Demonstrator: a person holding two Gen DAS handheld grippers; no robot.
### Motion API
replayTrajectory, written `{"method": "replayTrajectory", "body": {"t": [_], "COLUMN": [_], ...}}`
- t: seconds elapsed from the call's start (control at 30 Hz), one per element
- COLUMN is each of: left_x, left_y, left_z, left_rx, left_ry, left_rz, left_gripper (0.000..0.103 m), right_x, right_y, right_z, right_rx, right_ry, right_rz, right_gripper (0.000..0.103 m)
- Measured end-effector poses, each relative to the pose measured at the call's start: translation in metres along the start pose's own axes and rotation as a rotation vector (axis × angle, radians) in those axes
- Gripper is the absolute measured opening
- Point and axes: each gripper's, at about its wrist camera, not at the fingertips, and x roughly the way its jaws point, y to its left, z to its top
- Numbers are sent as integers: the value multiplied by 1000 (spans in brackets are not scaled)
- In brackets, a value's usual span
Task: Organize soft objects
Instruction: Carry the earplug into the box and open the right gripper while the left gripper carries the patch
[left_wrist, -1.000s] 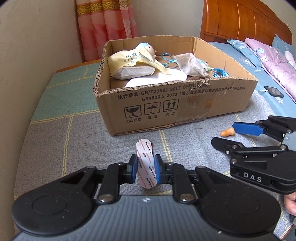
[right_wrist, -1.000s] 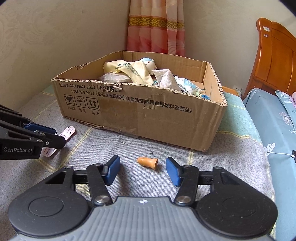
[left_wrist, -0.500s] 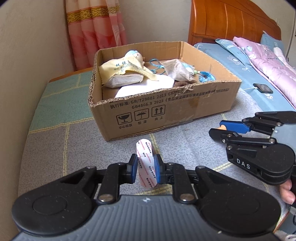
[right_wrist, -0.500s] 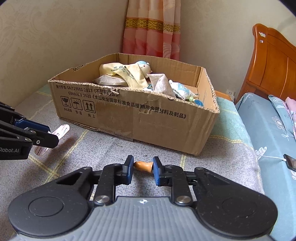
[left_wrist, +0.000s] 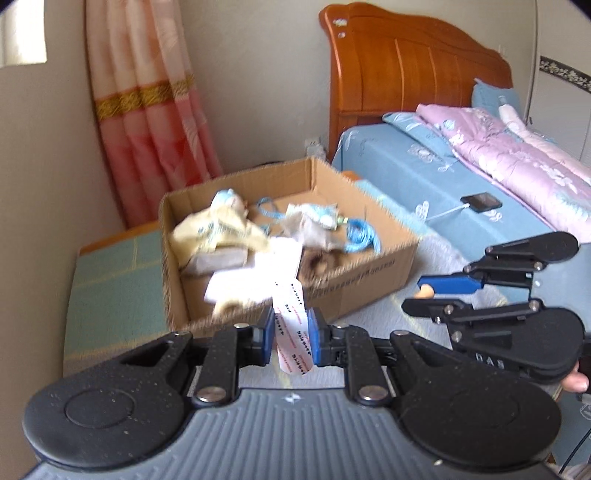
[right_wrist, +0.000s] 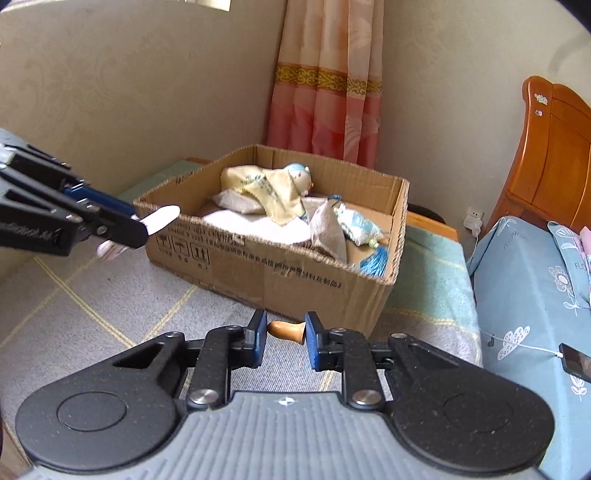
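Soft objects fill the cardboard box, which sits on a grey checked blanket with a pink curtain in the corner at twelve o'clock behind it. Largest in the box is a pale yellow cloth doll with a blue cap, lying toward the back wall over a grey pillow-like pouch. At about three o'clock from the doll lie a grey sachet and a blue-patterned one, with a blue tassel against the near right wall.

At three o'clock from the box stands a bed with a blue sheet and a wooden headboard; a phone on a white cable lies on the sheet.

Left gripper is clamped on a white adhesive strip with red print, held upright, clear of the blanket, at six o'clock from the box. Right gripper is pinched on a small orange earplug, lying crosswise between the blue pads, also lifted, just before the box's near wall.
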Motion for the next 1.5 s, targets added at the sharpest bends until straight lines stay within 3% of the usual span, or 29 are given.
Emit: {"method": "replayTrajectory", "body": {"t": [0.27,0.33,0.37,0.4,0.53,0.6,0.77,1.17,1.23,1.3,1.33,1.37,1.5], "left_x": [56,72,76,78,67,53,13,-11,-13,-17,-19,-20,-23], "left_y": [0,2,3,3,8,12,19,26,29,30,31,32,34], "left_z": [50,54,54,52,42,33,8,-29,-30,-31,-30,-30,-27], "left_rx": [13,12,5,4,-22,-45,-56,-97,-109,-124,-133,-141,-159], "left_ry": [-33,-27,-28,-42,-62,-96,-173,-134,-134,-143,-146,-147,-143], "left_rz": [-23,-4,8,20,80,111,278,308,306,306,310,310,319], "left_gripper": [20,46,72,85,89,98,103,102,102,102,102,102,102], "right_x": [-17,-17,-17,-16,-9,-4,15,93,102,108,108,107,96], "right_y": [-11,-15,-16,-18,-23,-24,-26,-4,-1,0,0,0,4], "right_z": [23,27,29,32,41,46,62,129,137,143,143,143,141], "right_rx": [-11,-12,-11,-9,-17,-22,-27,-62,-57,-52,-46,-40,-39], "right_ry": [-57,-66,-70,-71,-76,-75,-58,-15,-16,-19,-25,-33,3], "right_rz": [-23,-35,-37,-40,-48,-49,-38,6,-9,-29,-36,-31,-30], "right_gripper": [26,26,26,26,26,26,26,27,36,88,96,101,103]}}
